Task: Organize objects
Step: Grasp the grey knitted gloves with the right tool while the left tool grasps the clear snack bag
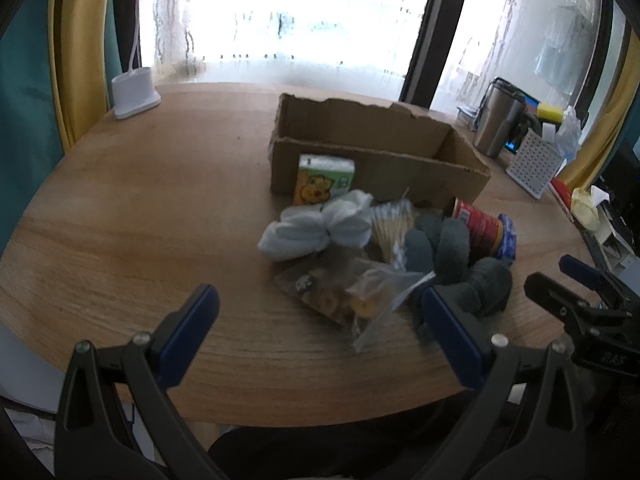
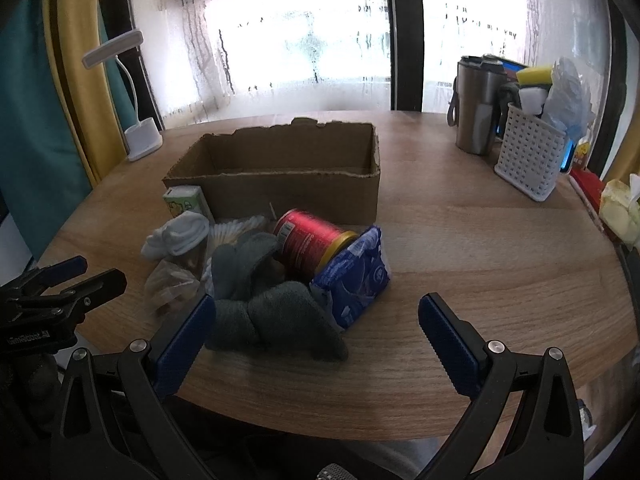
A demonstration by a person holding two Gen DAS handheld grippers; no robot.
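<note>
An open cardboard box (image 1: 380, 160) (image 2: 276, 184) stands empty on the wooden table (image 1: 140, 220) (image 2: 480, 248). In front of it lies a pile: a green and yellow carton (image 1: 324, 178) (image 2: 184, 202), white socks (image 1: 320, 228) (image 2: 180, 236), cotton swabs (image 1: 392, 224) (image 2: 240, 226), a clear snack bag (image 1: 352, 296) (image 2: 172, 280), grey socks (image 1: 452, 256) (image 2: 272, 304), a red can (image 1: 480, 228) (image 2: 312, 240) on its side and a blue packet (image 1: 506, 236) (image 2: 356, 276). My left gripper (image 1: 316, 312) is open above the snack bag. My right gripper (image 2: 316, 320) is open around the grey socks' near end.
A white desk lamp (image 1: 132, 92) (image 2: 140, 136) stands at the back left. A steel tumbler (image 1: 500, 120) (image 2: 476, 108) and a white perforated basket (image 1: 532, 164) (image 2: 528, 156) with sponges stand at the back right. A tissue pack (image 2: 620, 208) lies at the right edge.
</note>
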